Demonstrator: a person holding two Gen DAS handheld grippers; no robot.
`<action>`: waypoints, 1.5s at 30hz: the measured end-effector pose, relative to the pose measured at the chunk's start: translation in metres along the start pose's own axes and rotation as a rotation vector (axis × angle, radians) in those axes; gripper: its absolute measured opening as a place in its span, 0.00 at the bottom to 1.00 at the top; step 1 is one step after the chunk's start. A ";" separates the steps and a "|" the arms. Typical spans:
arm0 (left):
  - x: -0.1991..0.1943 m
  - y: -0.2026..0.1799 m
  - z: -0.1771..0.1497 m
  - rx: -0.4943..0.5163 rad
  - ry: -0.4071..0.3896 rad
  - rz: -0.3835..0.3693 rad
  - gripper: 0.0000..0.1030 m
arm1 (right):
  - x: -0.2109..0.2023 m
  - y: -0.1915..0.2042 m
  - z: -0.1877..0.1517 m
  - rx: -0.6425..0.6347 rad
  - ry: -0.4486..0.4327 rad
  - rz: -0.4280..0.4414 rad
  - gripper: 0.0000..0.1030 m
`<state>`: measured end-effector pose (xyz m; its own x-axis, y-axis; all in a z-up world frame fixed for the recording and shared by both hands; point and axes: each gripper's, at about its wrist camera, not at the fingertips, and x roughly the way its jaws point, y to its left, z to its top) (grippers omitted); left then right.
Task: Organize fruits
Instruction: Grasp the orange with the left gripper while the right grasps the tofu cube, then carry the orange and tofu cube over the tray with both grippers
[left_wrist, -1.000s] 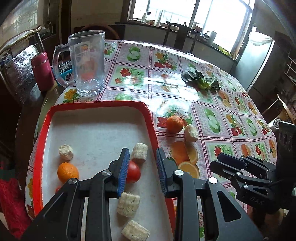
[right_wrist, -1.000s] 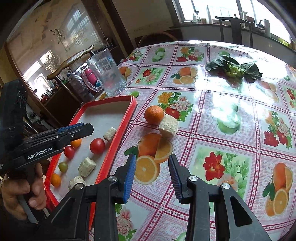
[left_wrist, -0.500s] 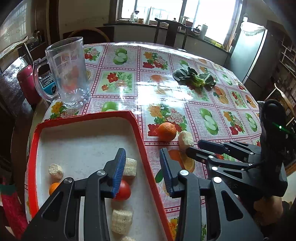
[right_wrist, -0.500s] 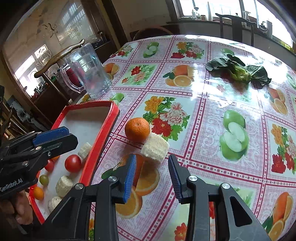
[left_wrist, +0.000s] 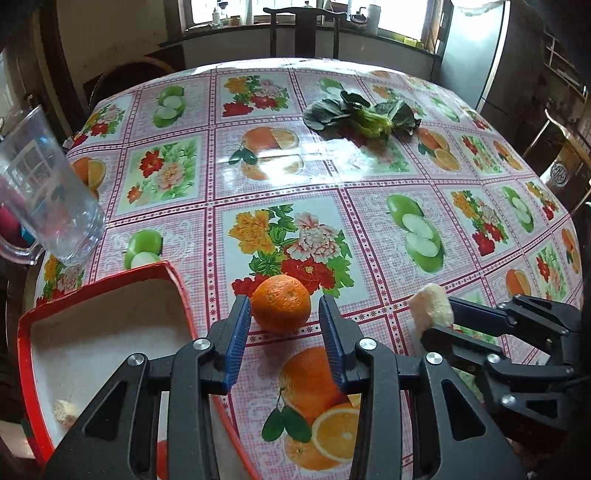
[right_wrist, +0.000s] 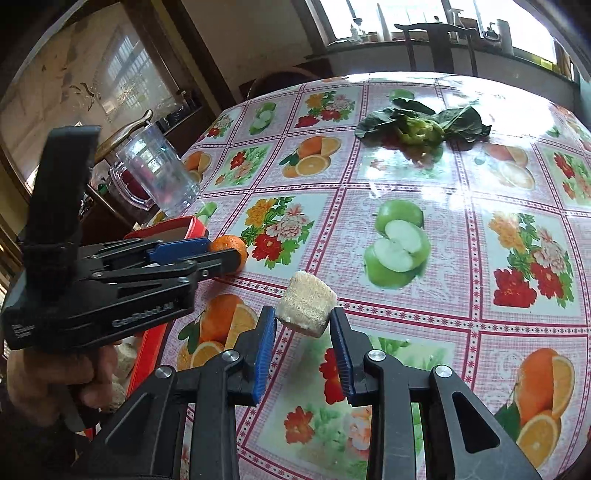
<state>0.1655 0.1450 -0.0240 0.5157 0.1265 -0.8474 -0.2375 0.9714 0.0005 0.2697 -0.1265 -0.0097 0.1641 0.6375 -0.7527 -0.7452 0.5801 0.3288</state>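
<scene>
A real orange (left_wrist: 280, 302) rests on the fruit-print tablecloth just right of the red tray (left_wrist: 181, 291). My left gripper (left_wrist: 284, 314) straddles it, and its jaws are opening, with a gap on the orange's right side. A pale cut chunk (right_wrist: 304, 308) sits between the blue pads of my right gripper (right_wrist: 303, 321). Those jaws are closing, and both pads touch the chunk's sides. In the right wrist view, the left gripper (right_wrist: 225, 253) reaches in from the left and hides most of the orange (right_wrist: 238, 243). In the left wrist view, the right gripper (left_wrist: 436, 321) holds the chunk (left_wrist: 430, 306) at its tips.
A clear glass mug (left_wrist: 48, 192) stands beyond the tray's far corner. Leafy greens (left_wrist: 362, 118) lie near the table's far side. Another pale chunk (left_wrist: 64, 410) lies in the white-floored tray. A hand (right_wrist: 55, 384) grips the left tool. Chairs stand around the table.
My left gripper moved right, off the tray and its tomato, to the orange, and its jaws widened. My right gripper moved forward to the pale chunk, and its jaws narrowed onto it.
</scene>
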 end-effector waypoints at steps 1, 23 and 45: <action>0.005 -0.004 0.002 0.020 0.006 0.025 0.43 | -0.002 -0.002 0.000 0.006 -0.002 0.004 0.30; -0.046 -0.004 -0.026 -0.036 -0.103 -0.039 0.32 | -0.046 0.026 -0.011 -0.014 -0.066 0.059 0.30; -0.109 0.018 -0.105 -0.164 -0.166 -0.057 0.32 | -0.073 0.077 -0.043 -0.099 -0.081 0.112 0.28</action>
<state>0.0186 0.1278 0.0129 0.6575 0.1166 -0.7444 -0.3277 0.9339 -0.1432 0.1725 -0.1500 0.0456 0.1252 0.7362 -0.6651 -0.8212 0.4530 0.3469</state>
